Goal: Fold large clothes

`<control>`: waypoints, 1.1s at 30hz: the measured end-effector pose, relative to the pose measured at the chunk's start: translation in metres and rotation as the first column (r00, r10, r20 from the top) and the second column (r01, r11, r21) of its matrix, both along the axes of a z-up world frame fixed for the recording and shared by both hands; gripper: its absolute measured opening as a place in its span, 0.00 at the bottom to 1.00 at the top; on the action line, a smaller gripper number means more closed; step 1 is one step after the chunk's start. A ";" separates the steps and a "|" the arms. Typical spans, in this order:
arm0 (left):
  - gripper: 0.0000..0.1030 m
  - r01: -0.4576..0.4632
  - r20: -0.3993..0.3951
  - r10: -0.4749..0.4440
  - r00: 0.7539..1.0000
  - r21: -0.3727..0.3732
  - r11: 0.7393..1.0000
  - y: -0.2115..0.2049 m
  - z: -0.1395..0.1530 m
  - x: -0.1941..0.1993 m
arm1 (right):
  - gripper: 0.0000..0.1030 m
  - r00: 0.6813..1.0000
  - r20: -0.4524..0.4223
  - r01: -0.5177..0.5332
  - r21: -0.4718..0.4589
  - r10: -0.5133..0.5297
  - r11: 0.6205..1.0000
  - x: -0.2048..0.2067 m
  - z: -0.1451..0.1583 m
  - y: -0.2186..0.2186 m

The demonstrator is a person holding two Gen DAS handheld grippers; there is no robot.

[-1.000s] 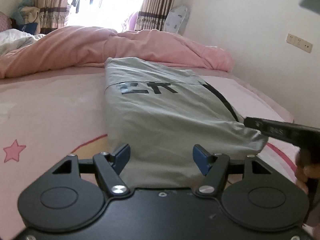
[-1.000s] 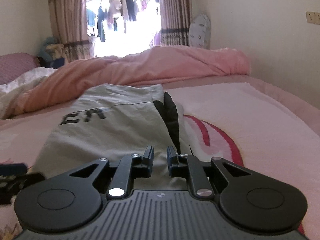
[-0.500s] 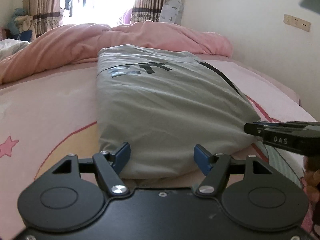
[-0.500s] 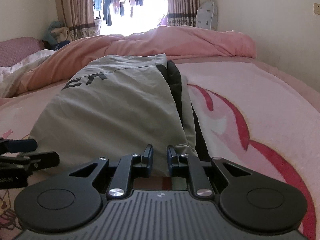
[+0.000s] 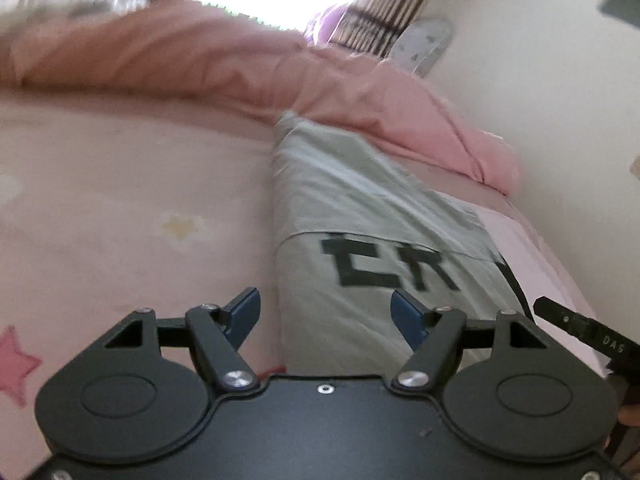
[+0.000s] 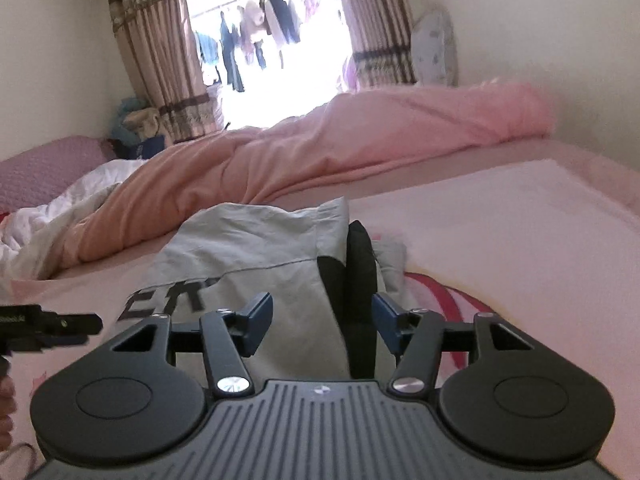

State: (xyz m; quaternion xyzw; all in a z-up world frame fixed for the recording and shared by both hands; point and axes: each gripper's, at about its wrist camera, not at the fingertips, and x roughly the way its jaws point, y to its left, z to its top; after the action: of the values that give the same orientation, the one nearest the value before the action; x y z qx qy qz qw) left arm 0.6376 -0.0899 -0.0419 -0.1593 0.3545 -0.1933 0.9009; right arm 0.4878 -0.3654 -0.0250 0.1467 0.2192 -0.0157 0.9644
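A grey garment (image 5: 360,208) with black lettering and a black side stripe lies folded lengthwise on the pink bed sheet (image 5: 120,200). My left gripper (image 5: 326,316) is open and empty, hovering over the garment's near left edge. In the right wrist view the garment (image 6: 248,248) lies ahead with its black stripe (image 6: 360,272) between the fingers. My right gripper (image 6: 322,320) is open and empty above the garment's near right part. Each gripper's side shows at the edge of the other's view.
A pink quilt (image 6: 360,136) lies bunched along the far side of the bed, with white bedding (image 6: 60,216) at the left. A wall (image 5: 560,80) runs close along the right. Curtains and a bright window (image 6: 272,48) stand behind.
My right gripper has opened from nearly shut. Both grippers have risen and moved forward over the garment. The left view has tilted.
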 end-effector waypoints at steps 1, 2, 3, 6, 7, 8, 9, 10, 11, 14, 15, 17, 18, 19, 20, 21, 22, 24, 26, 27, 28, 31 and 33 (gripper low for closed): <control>0.71 -0.002 -0.015 0.002 1.000 -0.004 1.000 0.000 -0.005 0.009 | 0.65 1.000 -0.002 -0.011 0.001 0.011 1.000 0.009 -0.003 -0.002; 0.71 -0.001 -0.027 0.000 1.000 -0.007 1.000 0.000 -0.009 0.015 | 0.65 1.000 -0.002 -0.019 -0.003 0.019 1.000 0.015 -0.007 -0.002; 0.71 0.007 -0.040 -0.008 0.999 -0.023 1.000 0.000 -0.013 0.021 | 0.65 1.000 -0.008 -0.024 -0.008 0.024 1.000 0.022 -0.010 -0.001; 0.71 0.023 -0.094 -0.035 0.995 -0.130 0.991 0.002 -0.026 0.039 | 0.65 0.999 -0.032 -0.006 -0.001 0.006 1.000 0.040 -0.016 -0.003; 0.72 0.028 -0.106 -0.045 0.993 -0.160 0.987 0.001 -0.029 0.042 | 0.66 1.000 -0.027 -0.009 0.017 0.009 1.000 0.044 -0.016 -0.004; 0.73 0.026 -0.110 -0.045 0.993 -0.167 0.986 0.000 -0.031 0.046 | 0.66 1.000 -0.021 -0.016 0.033 0.017 0.999 0.045 -0.016 -0.004; 0.73 0.028 -0.105 -0.046 0.993 -0.166 0.986 -0.002 -0.032 0.048 | 0.43 0.999 -0.018 -0.031 0.040 0.032 0.999 0.046 -0.016 -0.005; 0.69 0.033 -0.095 -0.049 0.994 -0.163 0.986 -0.004 -0.031 0.048 | 0.06 0.998 -0.026 -0.052 0.047 0.053 0.998 0.048 -0.015 -0.004; 0.67 0.036 -0.090 -0.051 0.995 -0.165 0.986 -0.007 -0.030 0.048 | 0.05 0.999 -0.028 -0.044 0.043 0.045 0.998 0.049 -0.012 -0.004; 0.61 0.046 -0.061 -0.058 0.996 -0.178 0.983 -0.013 -0.018 0.043 | 0.02 1.000 0.016 -0.001 0.016 0.001 1.000 0.041 -0.002 -0.004; 0.61 0.066 -0.038 -0.074 0.997 -0.178 0.982 -0.014 -0.014 0.041 | 0.02 0.999 0.032 0.021 0.014 -0.022 1.000 0.039 0.000 -0.006; 0.63 0.099 0.001 -0.099 0.995 -0.106 0.989 -0.022 -0.014 0.037 | 0.02 0.999 -0.004 0.035 0.045 -0.035 0.998 0.042 -0.010 -0.015; 0.66 0.108 0.015 -0.107 0.994 -0.058 0.993 -0.027 -0.016 0.036 | 0.02 0.999 -0.040 0.036 0.075 -0.033 0.997 0.048 -0.019 -0.020; 0.69 0.113 0.025 -0.113 0.993 -0.021 0.993 -0.031 -0.020 0.036 | 0.03 0.997 -0.064 0.040 0.094 -0.034 0.995 0.053 -0.029 -0.023; 0.70 0.118 0.020 -0.118 0.993 -0.017 0.993 -0.032 -0.024 0.038 | 0.03 0.997 -0.069 0.039 0.096 -0.032 0.995 0.054 -0.035 -0.023; 0.72 0.117 0.005 -0.117 0.993 -0.035 0.992 -0.030 -0.027 0.041 | 0.03 0.997 -0.063 0.042 0.099 -0.036 0.994 0.053 -0.036 -0.023; 0.71 0.111 -0.025 -0.113 0.993 -0.072 0.991 -0.025 -0.030 0.043 | 0.05 0.997 -0.060 0.045 0.100 -0.039 0.994 0.052 -0.035 -0.022; 0.71 0.091 -0.061 -0.098 0.993 -0.107 0.990 -0.017 -0.029 0.041 | 0.09 0.997 -0.056 0.049 0.073 -0.044 0.996 0.046 -0.029 -0.017; 0.63 0.102 -0.038 -0.105 0.994 -0.078 0.992 -0.012 -0.015 0.023 | 0.18 0.997 -0.045 0.058 0.025 -0.057 0.998 0.028 -0.018 -0.008; 0.63 0.117 -0.012 -0.118 0.993 -0.056 0.992 -0.009 -0.008 0.010 | 0.20 0.998 -0.020 0.051 -0.010 -0.052 0.999 0.012 -0.011 -0.003; 0.63 0.135 0.027 -0.134 0.991 -0.026 0.990 -0.005 0.001 -0.009 | 0.20 0.999 0.010 0.040 -0.039 -0.040 0.998 -0.004 -0.006 0.004; 0.64 0.186 0.116 -0.185 0.976 0.001 0.983 -0.001 0.019 -0.062 | 0.20 0.999 0.043 0.014 -0.101 -0.010 0.995 -0.055 0.001 0.026; 0.63 0.224 0.119 -0.223 0.967 0.009 0.975 0.000 0.020 -0.092 | 0.20 0.999 0.043 0.009 -0.128 -0.004 0.992 -0.079 0.001 0.036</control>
State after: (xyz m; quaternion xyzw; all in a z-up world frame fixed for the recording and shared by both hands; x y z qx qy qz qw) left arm 0.5457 -0.0903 -0.0217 -0.1083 0.3153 -0.3036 0.8926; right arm 0.4091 -0.3294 -0.0239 0.0853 0.1967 -0.0299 0.9763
